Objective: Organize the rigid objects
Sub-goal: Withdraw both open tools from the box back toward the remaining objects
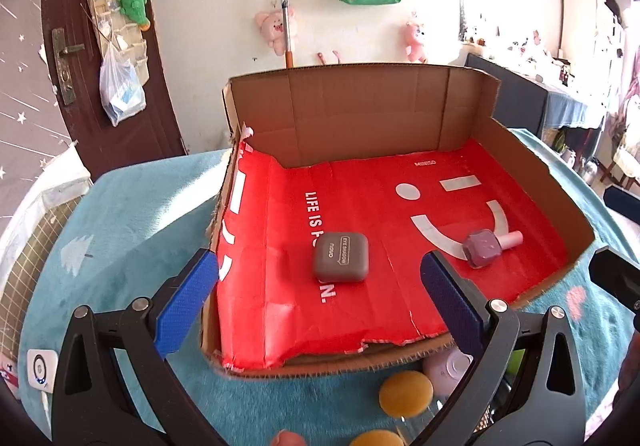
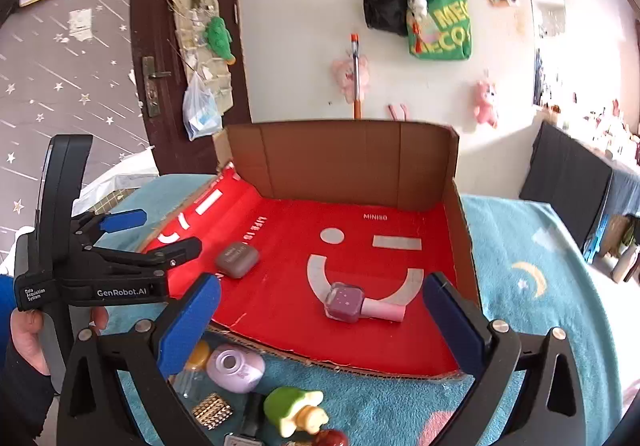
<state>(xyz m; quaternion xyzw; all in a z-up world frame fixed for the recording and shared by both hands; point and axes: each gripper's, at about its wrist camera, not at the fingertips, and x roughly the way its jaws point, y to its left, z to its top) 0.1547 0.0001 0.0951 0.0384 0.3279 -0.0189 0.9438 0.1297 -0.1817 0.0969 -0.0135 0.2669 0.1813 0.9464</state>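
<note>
Your left gripper (image 1: 320, 282): fingers wide apart, nothing between pads, hovering over near edge of cardboard box (image 1: 532, 182). Your right gripper (image 2: 322, 310): fingers wide too, empty. Grey eyeshadow case (image 1: 340, 257) flat on red box floor, near centre. Nail polish bottle (image 1: 490, 244) lying on side at 3 o'clock of case, well apart. Still outside box on blue cloth (image 2: 532, 286), at 6 o'clock: lilac pot (image 2: 235, 368), green toy (image 2: 294, 408), gold clip (image 2: 212, 410).

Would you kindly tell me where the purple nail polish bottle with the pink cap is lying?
The purple nail polish bottle lies on its side on the red-lined cardboard tray, near the front right, right of the grey eyeshadow case.
</note>
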